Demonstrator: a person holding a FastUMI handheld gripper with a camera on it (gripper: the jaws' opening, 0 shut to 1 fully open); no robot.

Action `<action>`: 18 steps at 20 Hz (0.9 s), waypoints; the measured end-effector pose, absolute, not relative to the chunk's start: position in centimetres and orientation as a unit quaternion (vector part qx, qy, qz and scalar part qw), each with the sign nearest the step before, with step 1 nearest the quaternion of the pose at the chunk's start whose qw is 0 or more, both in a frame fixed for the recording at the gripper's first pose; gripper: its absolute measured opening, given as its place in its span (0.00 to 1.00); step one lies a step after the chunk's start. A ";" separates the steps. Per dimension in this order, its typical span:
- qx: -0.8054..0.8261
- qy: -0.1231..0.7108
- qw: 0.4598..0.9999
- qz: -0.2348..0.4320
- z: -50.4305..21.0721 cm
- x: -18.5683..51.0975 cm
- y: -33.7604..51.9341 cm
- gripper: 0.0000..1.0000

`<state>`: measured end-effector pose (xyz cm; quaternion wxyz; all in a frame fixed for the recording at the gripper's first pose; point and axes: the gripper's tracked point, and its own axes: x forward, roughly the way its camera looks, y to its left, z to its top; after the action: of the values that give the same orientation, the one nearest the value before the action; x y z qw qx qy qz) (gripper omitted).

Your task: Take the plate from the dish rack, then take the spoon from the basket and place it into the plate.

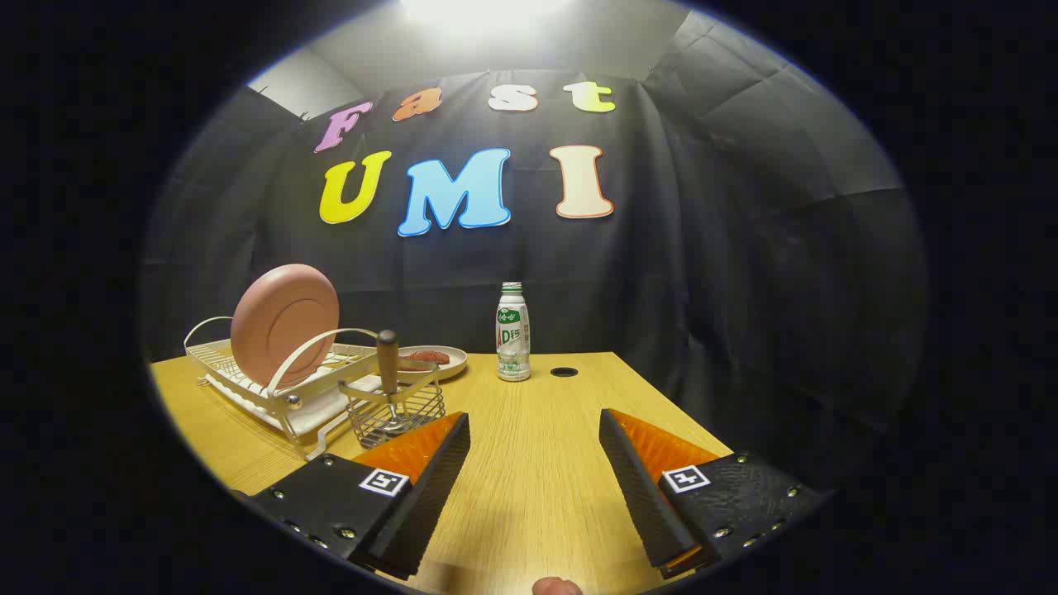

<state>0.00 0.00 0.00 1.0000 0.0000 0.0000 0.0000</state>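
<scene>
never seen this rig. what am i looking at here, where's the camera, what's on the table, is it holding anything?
It is no robot arm: a person carries a handheld two-finger gripper, and a fisheye camera mounted on it looks forward along the fingers. They stand open above the light wooden table, with nothing between them. Ahead and off to one side stands a white wire dish rack with a round pink plate upright in it. At the rack's near end a small wire basket holds a wooden-handled spoon. Behind that lies a shallow pale dish with something reddish in it. Further back, a white plastic bottle with a green label stands beside a small round hole in the tabletop.
</scene>
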 end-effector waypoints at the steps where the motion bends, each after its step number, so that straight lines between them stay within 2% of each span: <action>1: 0.000 0.002 1.000 0.000 -0.1 0.9 0.0 0.96; 7: 0.004 -0.006 1.000 -0.015 2.3 3.2 -1.1 0.96; 11: 0.000 -0.017 0.999 -0.039 7.2 1.3 -2.5 0.96; 18: -0.012 -0.036 0.999 -0.031 18.7 -2.2 0.7 0.96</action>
<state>-2.24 0.65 18.72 0.9988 -0.0118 -0.0361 -0.0309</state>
